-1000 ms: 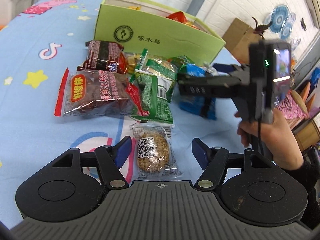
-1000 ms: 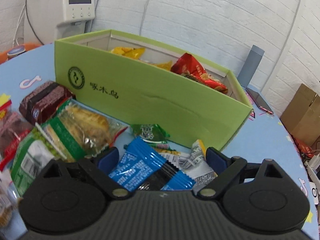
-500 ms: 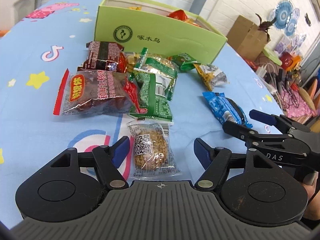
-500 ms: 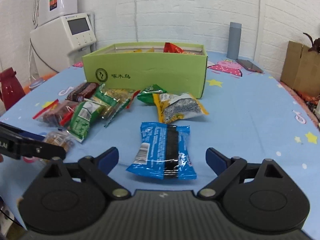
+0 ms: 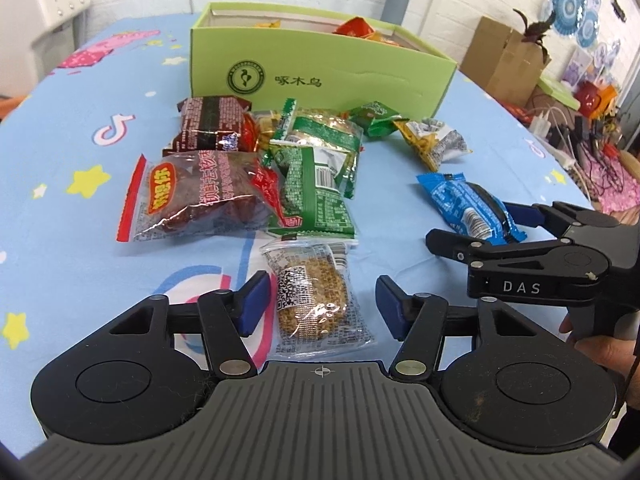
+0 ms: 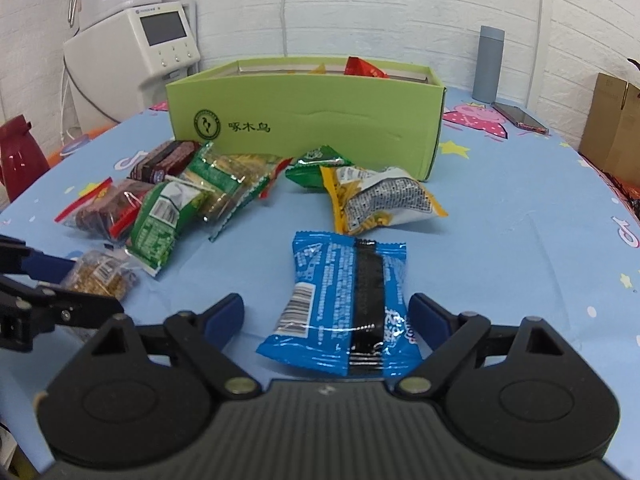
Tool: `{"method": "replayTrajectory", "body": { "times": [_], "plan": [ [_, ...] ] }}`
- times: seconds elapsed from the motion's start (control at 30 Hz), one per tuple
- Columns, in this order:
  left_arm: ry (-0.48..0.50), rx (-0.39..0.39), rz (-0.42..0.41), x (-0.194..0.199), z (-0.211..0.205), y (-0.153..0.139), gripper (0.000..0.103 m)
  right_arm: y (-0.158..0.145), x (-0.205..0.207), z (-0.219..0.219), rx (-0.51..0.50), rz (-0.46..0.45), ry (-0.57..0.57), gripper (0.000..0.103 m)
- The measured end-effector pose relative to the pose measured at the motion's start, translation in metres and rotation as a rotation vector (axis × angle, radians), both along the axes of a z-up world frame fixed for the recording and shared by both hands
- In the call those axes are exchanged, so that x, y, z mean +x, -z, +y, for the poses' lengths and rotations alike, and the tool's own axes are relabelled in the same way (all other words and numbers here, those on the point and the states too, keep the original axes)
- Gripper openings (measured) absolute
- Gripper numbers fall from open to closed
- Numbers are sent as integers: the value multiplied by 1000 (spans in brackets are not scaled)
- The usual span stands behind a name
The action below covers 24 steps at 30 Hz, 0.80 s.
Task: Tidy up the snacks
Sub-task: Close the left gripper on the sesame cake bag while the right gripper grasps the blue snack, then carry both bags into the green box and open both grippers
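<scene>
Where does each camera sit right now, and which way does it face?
Left wrist: on the left tool, facing the green box over a cookie pack; its open fingers, the right tool and a hand show.
Right wrist: on the right tool, facing the box over a blue pack; its open fingers and the left tool show.
Shared: box, both packs, blue cloth.
</scene>
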<state>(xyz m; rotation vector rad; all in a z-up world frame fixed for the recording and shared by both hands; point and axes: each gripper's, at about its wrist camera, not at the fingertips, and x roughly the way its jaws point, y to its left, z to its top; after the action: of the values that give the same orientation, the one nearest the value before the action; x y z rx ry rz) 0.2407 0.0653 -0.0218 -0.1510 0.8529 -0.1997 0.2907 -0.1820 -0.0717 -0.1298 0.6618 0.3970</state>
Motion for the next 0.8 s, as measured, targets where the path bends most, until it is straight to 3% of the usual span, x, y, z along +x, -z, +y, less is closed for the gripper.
{"method": "replayTrajectory", "body": {
  "times": [0.2,0.23,0.27,0.3,0.43,0.53,0.67,0.8],
  "plan": [
    [-19,41,-16,-1,-1,1,40,-1,2,2,-4,8,-4,89],
    [-13,56,-24,-2,-3,2,24,-1,1,2,1,6,-6,82],
    [-2,62,-32,-3,-5,2,19,-2,-1,1,8,1,-3,70],
    [6,59,-35,-3,-5,2,18,-3,-5,-1,19,-2,1,69],
    [30,-44,2,-2,5,1,15,-6,-21,-5,37,14,-8,62],
    [71,-144,21,-4,11,-6,15,-14,-30,-12,110,37,-30,62],
    [89,-156,-25,-6,13,-26,16,-25,-34,-13,146,22,-41,62],
    [100,-174,-68,19,21,-54,16,-50,-24,-15,195,-24,-72,62]
  ]
}}
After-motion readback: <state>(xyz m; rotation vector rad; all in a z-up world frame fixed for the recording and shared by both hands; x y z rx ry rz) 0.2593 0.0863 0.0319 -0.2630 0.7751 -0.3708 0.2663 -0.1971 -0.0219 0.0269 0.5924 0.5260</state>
